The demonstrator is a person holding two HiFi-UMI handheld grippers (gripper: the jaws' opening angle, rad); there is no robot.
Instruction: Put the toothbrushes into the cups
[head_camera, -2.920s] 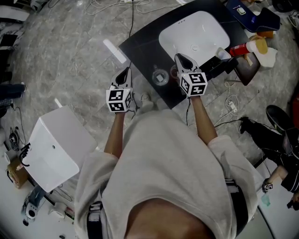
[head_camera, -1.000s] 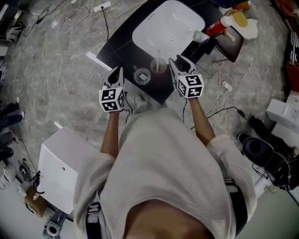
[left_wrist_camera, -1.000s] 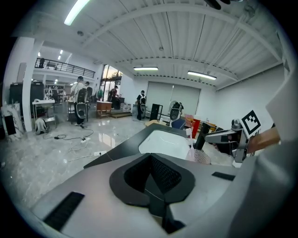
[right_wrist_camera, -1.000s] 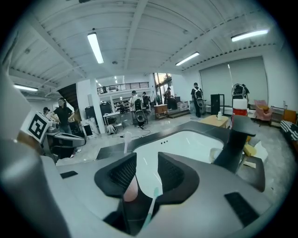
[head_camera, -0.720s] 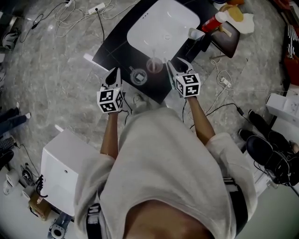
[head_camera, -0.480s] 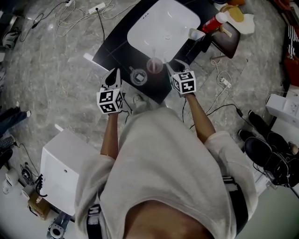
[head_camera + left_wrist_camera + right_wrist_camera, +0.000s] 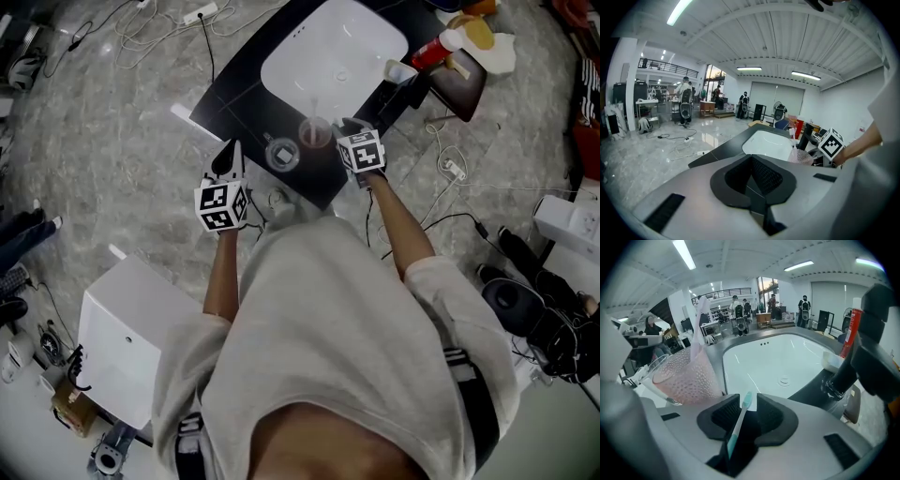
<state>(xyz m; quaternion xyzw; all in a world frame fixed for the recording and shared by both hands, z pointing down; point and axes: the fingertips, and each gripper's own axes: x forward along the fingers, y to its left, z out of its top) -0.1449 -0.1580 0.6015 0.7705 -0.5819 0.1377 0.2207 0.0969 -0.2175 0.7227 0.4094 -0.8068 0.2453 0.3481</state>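
Left tool (image 7: 751, 159): pads together, nothing between them. It hangs off the near-left edge of the black desk (image 7: 246, 98), clear of the cups.

Clear cup (image 7: 281, 153): upright on the desk, near its front edge. No brush can be made out in it.

Pink cup (image 7: 686, 376): dimpled and translucent, upright just right of the clear cup and in front of the white basin (image 7: 787, 357). One pale brush (image 7: 701, 326) already stands in it.

Right tool (image 7: 747, 400): the jaws have just been closing, but a gap shows on either side of the teal-and-white toothbrush (image 7: 738, 425) between them. The pads are not yet pressing on it. I cannot tell what the brush rests on. It sits just right of the pink cup and a little nearer than it.

Orientation: the long axis runs nearly along the tool's own line, slightly skewed. The teal head is at the far end, level with the pad tips and pointing toward the basin. The tail is at the near lower left, deep in the jaw throat.

Handling, as a judgement:
- Light, thin and stiff.
- Smooth plastic, so it is likely to pivot or slide in a loose pinch.
- Best hold is the white mid-handle, across its narrow width, with the tail left free to enter a cup first.
- The cup wall looks thin, so it may tip if knocked.
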